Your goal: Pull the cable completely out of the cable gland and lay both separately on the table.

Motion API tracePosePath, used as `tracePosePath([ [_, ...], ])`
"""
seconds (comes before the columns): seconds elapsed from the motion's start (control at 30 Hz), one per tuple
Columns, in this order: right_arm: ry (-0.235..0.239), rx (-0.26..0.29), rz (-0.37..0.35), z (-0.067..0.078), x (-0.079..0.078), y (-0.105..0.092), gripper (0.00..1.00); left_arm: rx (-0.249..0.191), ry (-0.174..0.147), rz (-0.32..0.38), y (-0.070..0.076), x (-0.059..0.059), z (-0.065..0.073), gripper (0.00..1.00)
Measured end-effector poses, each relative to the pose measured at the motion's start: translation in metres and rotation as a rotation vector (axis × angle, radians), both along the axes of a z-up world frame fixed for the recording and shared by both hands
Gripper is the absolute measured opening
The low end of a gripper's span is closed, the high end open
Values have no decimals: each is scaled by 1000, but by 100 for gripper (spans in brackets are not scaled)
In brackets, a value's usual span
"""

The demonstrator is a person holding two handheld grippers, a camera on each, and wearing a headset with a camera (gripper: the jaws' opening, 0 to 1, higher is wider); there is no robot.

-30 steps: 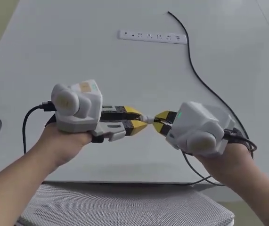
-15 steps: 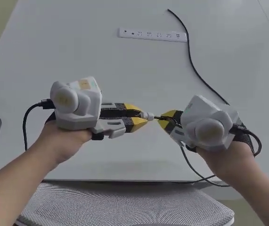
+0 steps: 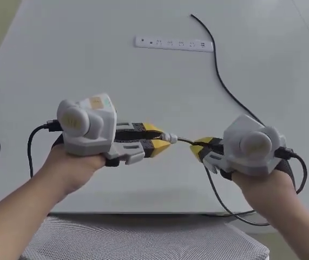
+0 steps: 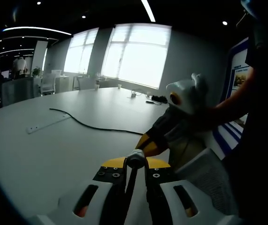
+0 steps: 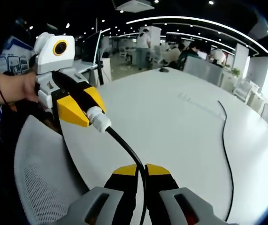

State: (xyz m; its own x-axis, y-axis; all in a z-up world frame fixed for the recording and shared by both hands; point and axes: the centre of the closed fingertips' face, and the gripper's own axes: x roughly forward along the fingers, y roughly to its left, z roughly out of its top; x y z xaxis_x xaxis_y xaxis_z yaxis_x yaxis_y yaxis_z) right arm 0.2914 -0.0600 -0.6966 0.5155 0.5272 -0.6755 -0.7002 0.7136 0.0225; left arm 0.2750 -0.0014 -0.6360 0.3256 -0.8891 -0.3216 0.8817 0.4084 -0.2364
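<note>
L gripper [image 3: 164,143]: jaws clamped tight on white cable gland [image 3: 170,138], above table [image 3: 89,59] near its front edge.
R gripper [image 3: 196,148]: jaws pinched on black cable [image 3: 184,141], just right of gland.
Cable: one end inside gland.

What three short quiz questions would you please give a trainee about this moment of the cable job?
1. True or false: the left claw is shut on the cable gland.
2. Pick one: what does the right claw grip? A) the black cable; B) the cable gland; C) nothing.
3. Short answer: is the black cable fully out of the cable gland?

Key: 1 true. 2 A. 3 No, in the right gripper view the cable runs straight into the gland, and both are held above the table.
</note>
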Motion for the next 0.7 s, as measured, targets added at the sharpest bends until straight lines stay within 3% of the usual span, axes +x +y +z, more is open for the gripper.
tracePosePath([
  [0.43, 186, 109, -205, -28, -3, -28, 0, -10, -1, 8, 1, 2, 3, 15],
  [0.7, 199, 115, -216, -31, -6, -28, 0, -7, 2, 11, -1, 2, 1, 15],
])
